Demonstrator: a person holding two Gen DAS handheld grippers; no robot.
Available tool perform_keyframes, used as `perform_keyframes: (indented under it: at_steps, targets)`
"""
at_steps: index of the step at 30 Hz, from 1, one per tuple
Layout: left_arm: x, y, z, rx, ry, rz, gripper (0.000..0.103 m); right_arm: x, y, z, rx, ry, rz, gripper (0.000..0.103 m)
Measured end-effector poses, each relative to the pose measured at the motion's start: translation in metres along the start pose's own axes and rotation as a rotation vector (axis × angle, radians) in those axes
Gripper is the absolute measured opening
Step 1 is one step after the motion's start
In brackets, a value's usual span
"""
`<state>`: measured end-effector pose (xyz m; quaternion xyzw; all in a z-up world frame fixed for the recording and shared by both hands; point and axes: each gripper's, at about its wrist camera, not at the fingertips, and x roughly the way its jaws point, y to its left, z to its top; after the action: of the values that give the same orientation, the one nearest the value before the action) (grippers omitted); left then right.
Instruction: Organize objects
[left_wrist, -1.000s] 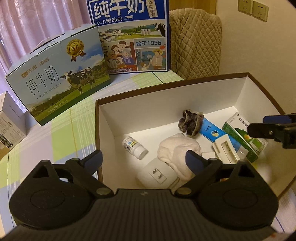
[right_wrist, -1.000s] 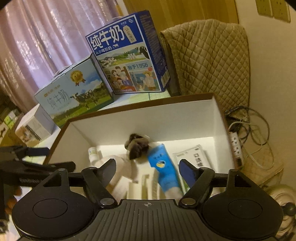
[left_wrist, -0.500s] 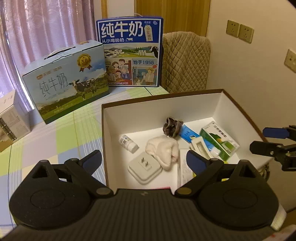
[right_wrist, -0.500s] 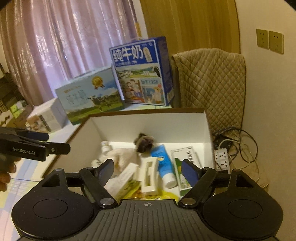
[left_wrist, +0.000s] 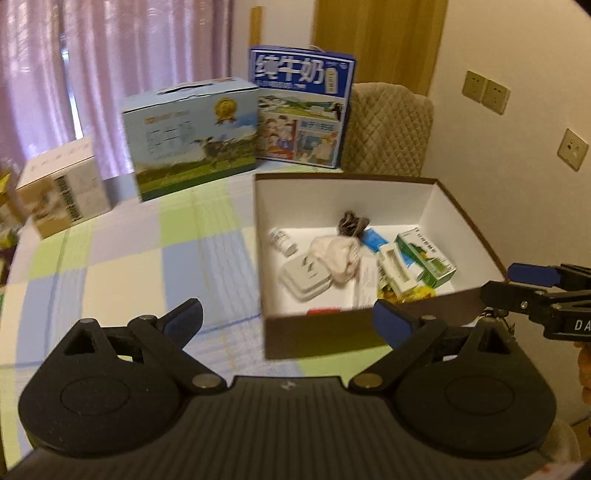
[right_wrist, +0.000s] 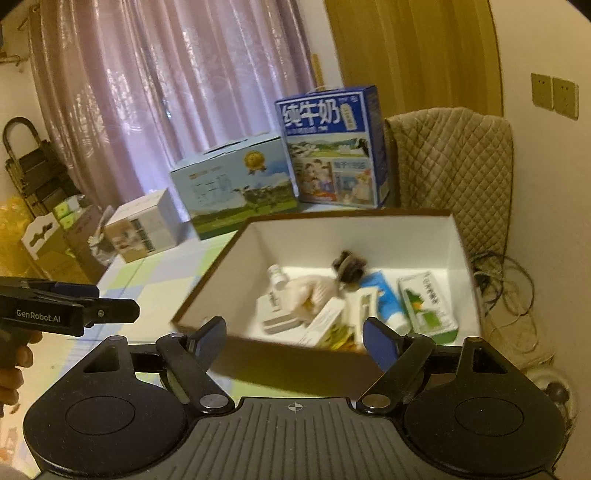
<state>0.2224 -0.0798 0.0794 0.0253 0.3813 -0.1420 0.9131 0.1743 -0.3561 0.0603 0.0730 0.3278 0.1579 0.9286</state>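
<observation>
left wrist view: left gripper pulled back from the box since a second ago; jaws wide apart, nothing held.
box contents: bottle, cloth, adapter, green carton all seen inside the box.
right wrist view: right gripper likewise withdrawn short of the box's near wall, spread wide, nothing held.
desk: no loose item seen beside the box.
task: sorting judged essentially finished.

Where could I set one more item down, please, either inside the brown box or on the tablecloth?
Inside the brown box, the floor strip along the far wall behind the small bottle is bare; its near half is crowded. The checked tablecloth left of the box, before the milk cartons, is open.
</observation>
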Motion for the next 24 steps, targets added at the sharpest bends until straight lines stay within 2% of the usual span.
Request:
perform_keyframes:
  at_steps: [6, 12, 24]
  targets:
    - [-0.035, 0.015, -0.033, -0.029, -0.019, 0.084, 0.097, -0.010, 0.023, -0.021, 0.009, 0.017, 0.012, 0.078]
    - [-0.059, 0.020, -0.074, -0.024, -0.009, 0.136, 0.097, -0.012, 0.051, -0.048, -0.004, 0.056, 0.046, 0.078]
    - [-0.079, 0.051, -0.142, -0.166, 0.065, 0.202, 0.097, -0.002, 0.098, -0.089, -0.090, 0.125, 0.070, 0.078]
